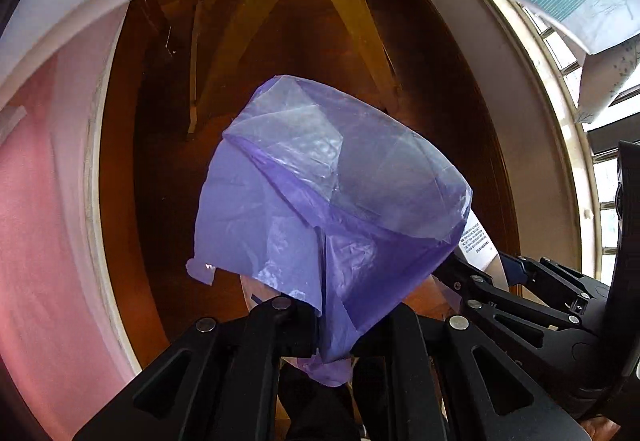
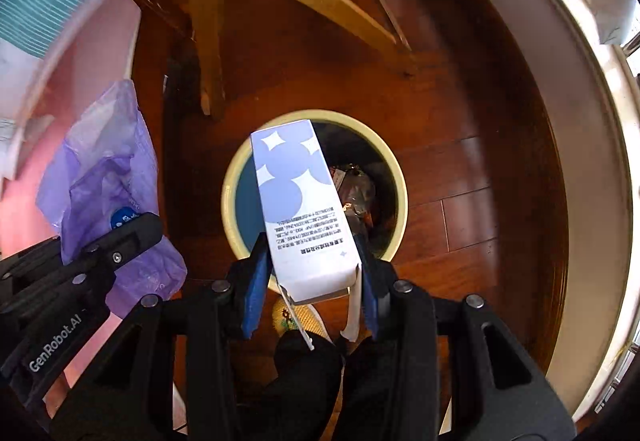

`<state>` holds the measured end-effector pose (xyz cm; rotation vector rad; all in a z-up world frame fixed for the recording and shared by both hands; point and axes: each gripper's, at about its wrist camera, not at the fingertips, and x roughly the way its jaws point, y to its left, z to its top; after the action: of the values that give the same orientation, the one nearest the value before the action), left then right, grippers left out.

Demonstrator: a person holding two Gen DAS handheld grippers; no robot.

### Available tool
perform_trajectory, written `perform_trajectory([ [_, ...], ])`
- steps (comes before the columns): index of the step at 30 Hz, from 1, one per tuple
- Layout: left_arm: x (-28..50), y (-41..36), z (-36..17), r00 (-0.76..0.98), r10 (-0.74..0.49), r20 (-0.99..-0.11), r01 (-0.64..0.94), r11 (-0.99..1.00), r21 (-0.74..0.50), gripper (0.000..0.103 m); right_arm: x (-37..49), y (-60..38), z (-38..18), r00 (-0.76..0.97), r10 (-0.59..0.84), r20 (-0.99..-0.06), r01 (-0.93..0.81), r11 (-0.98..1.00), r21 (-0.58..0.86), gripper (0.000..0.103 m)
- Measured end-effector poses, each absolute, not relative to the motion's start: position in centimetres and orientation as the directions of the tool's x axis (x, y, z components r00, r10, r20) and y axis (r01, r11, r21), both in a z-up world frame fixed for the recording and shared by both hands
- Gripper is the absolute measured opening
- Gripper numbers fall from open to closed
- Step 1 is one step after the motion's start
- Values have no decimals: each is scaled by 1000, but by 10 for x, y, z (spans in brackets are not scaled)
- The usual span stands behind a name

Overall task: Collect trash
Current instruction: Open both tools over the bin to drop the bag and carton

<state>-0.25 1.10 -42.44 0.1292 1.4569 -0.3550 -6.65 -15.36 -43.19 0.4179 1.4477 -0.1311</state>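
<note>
Two grippers pointing down over wood floor (image 2: 460,113) — right gripper (image 2: 312,281) clamped on white-and-blue carton (image 2: 298,201) above the open round bin (image 2: 394,169) with trash inside, left gripper (image 1: 336,325) pinched tight on crumpled purple plastic bag (image 1: 320,193) hanging beside it.

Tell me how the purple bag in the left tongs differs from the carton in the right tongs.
The purple bag is thin, translucent, crumpled film; the carton is a stiff white box printed with blue shapes and text. The bag hangs over bare wood floor, while the carton is poised above the open bin. Both are clamped in tongs, left tongs and right tongs.
</note>
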Motion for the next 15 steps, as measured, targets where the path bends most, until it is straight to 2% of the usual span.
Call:
perform_trajectory([
  [2,1,11,-446,57,-148,-987,328,937,-122,13,-66,-155,-453,122,152,-981,336,924,185,37],
  [5,4,8,-470,46,-135,-990,339,934,-112,37,-68,-157,-481,107,172,-979,348,916,199,37],
  [6,6,10,-476,45,-134,-990,336,935,-112,60,-67,-159,-490,106,194,-975,359,907,219,37],
  [7,6,12,-480,49,-125,-991,327,939,-102,74,-68,-163,-497,105,214,-971,376,895,238,38],
  [8,8,16,-484,58,-119,-991,312,945,-95,80,-69,-167,-504,103,230,-968,397,883,252,45],
  [9,9,19,-488,58,-124,-991,298,949,-101,84,-68,-171,-510,101,238,-966,408,876,258,52],
  [10,10,23,-491,57,-126,-990,286,952,-105,84,-68,-173,-513,106,239,-965,411,873,261,64],
  [11,12,26,-493,58,-124,-991,277,955,-104,84,-68,-173,-514,116,234,-965,407,875,261,67],
  [15,19,28,-489,87,-94,-992,258,964,-68,84,-67,-171,-513,116,213,-970,400,884,242,69],
])
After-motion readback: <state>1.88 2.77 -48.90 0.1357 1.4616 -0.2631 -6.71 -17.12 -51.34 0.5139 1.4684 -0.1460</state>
